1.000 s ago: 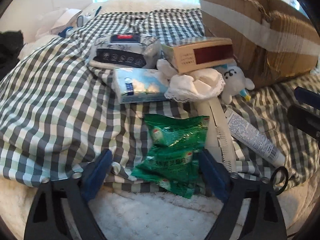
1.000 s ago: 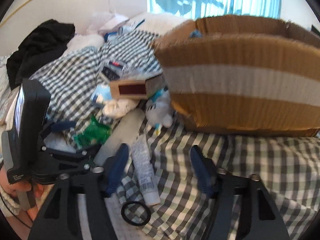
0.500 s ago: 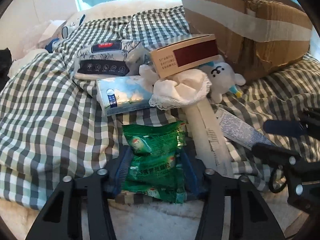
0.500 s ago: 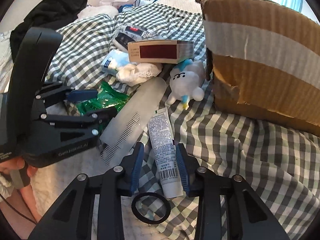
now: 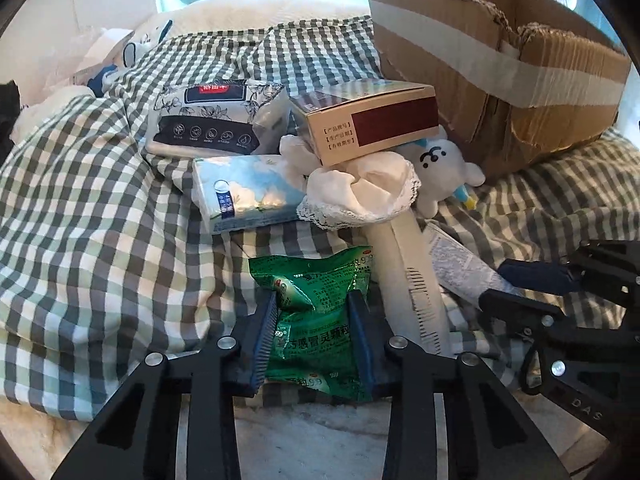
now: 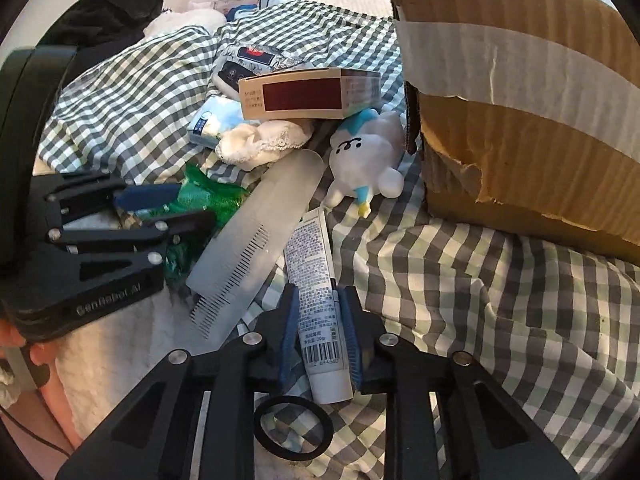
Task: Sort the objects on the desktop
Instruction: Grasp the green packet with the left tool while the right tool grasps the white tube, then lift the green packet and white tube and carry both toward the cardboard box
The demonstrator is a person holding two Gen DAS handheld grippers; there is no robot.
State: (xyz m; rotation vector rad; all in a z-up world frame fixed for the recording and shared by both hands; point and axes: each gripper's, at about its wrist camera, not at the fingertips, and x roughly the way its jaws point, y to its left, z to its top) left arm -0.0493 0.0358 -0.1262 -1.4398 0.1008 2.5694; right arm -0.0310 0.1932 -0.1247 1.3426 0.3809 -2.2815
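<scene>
A crumpled green medicine sachet pack (image 5: 316, 276) lies on the checked cloth (image 5: 100, 220). My left gripper (image 5: 314, 304) is closing on it, and both blue pads press into its sides. The same gripper (image 6: 176, 208) shows at the left of the right wrist view, with the green pack (image 6: 208, 196) in its jaws. A white tube (image 6: 310, 248) with a barcode lies lengthwise between the pads of my right gripper (image 6: 319, 304), whose jaws are closing and touch the tube's sides. The right gripper (image 5: 520, 288) also appears at the right edge of the left wrist view.
A taped cardboard box (image 6: 520, 100) stands at the back right. A frosted comb (image 6: 256, 248), a white plush toy (image 6: 368, 160), a beige carton (image 5: 368, 120), a lace cloth (image 5: 360, 188), a tissue pack (image 5: 248, 192) and a wipes pack (image 5: 212, 116) crowd the middle. A black ring (image 6: 294, 428) lies under the right gripper.
Both grippers' jaws have narrowed from wide apart. The left pads came in onto the green pack. The right gripper dropped toward the cloth and its pads closed around the tube.
</scene>
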